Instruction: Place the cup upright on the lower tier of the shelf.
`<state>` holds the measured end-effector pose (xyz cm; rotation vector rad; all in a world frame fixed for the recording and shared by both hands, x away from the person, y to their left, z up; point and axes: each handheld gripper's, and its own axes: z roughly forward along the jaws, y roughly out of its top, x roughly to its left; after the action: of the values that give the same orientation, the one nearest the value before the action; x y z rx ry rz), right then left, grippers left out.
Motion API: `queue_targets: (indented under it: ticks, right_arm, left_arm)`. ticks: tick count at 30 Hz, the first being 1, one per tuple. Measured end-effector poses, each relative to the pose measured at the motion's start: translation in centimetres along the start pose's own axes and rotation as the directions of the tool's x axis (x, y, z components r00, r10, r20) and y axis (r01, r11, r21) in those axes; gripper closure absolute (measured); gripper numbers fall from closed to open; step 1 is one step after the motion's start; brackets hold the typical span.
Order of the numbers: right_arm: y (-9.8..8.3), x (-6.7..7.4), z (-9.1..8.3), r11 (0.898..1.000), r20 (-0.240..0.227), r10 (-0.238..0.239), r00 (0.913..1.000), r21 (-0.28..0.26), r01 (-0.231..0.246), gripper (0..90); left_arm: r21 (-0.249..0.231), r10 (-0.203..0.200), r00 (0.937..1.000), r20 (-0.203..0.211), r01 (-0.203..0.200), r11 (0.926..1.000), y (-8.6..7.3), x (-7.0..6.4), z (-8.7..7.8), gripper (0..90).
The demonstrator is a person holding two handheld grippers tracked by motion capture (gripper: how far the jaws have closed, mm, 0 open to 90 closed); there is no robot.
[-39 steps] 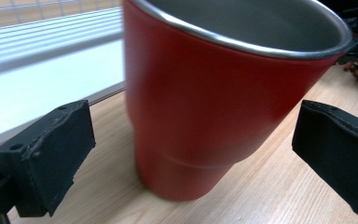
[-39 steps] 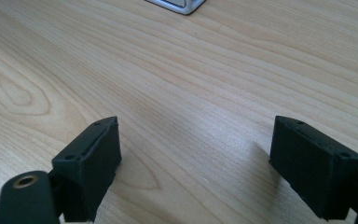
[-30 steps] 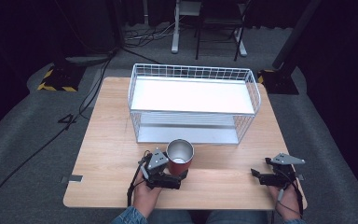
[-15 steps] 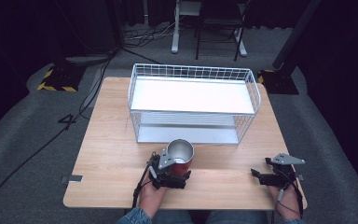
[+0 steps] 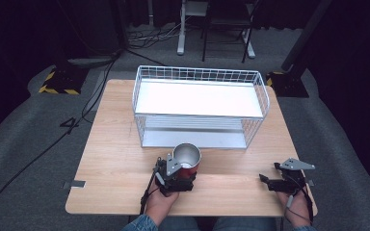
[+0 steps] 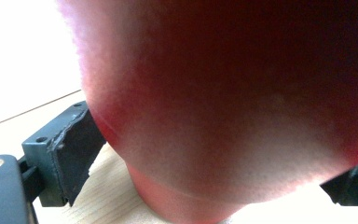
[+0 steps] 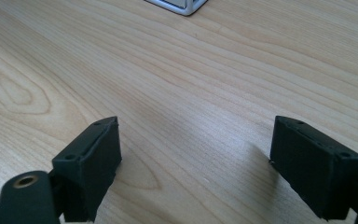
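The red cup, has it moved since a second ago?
No. The cup stands at the same spot in front of the wire rack; the left gripper has just been closing around it.

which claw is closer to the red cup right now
Left. The left claw has the red cup between its jaws, which have just been closing on it. The right claw sits open over bare table, well off to the cup's right.

The left gripper (image 5: pixel 179 169) has its jaws just closing; the right gripper (image 5: pixel 270 180) rests low — jaws wide apart.
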<state>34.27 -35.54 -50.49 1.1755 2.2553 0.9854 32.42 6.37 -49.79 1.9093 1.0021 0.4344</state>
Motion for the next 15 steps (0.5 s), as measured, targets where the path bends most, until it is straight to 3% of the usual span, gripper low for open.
queue_targets:
  ticks: [4, 9, 15]
  right_arm:
    - [0.0, 0.01, -0.01, 1.0, 0.0, -0.004, 1.0, 0.0, 0.004, 16.4]
    - [0.0, 0.01, -0.01, 1.0, 0.0, -0.002, 1.0, 0.0, 0.002, 16.5]
    - [0.0, 0.03, -0.02, 1.0, 0.001, -0.006, 1.0, 0.0, 0.006, 16.5]
  left_arm:
    - [-0.002, 0.007, 0.9997, 0.023, -0.007, 1.0, -0.07, -0.03, -0.07, 14.8]
    - [0.004, -0.003, 0.9999, 0.017, 0.003, 1.0, -0.07, -0.11, -0.15, 15.1]
    - [0.0, 0.014, 0.9999, 0.0, -0.014, 0.9999, -0.13, -0.32, -0.32, 16.0]
